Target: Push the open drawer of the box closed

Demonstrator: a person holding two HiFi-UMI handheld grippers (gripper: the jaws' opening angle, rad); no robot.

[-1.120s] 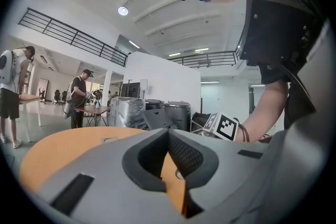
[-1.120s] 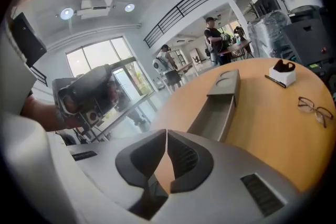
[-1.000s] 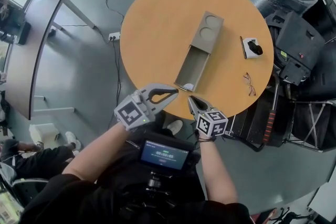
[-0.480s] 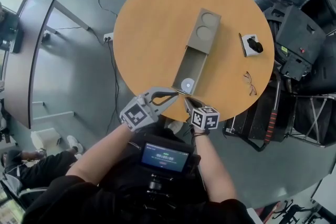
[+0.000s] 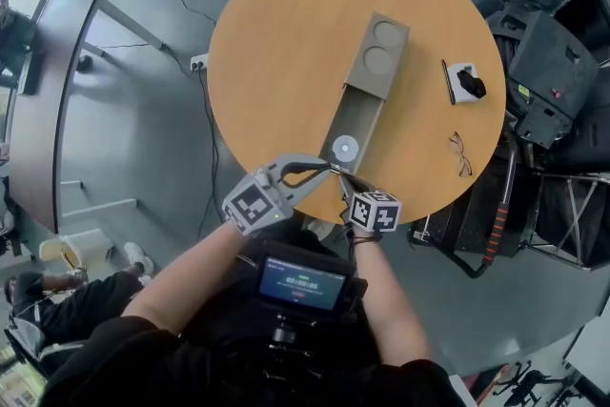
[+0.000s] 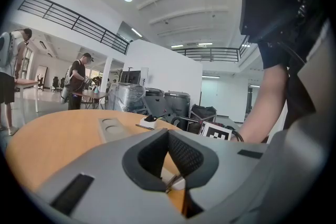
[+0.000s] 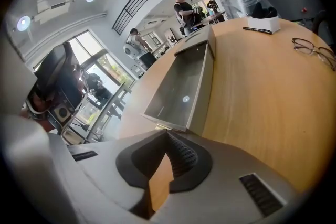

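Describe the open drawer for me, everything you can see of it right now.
The drawer is a long, shallow grey tray, matte, pulled far out of the grey box toward the near edge of the round wooden table, flat and in line with the box. One small white disc lies inside near its front end; otherwise it looks empty. The shut tips of the left gripper and right gripper sit at its front wall; contact cannot be confirmed.
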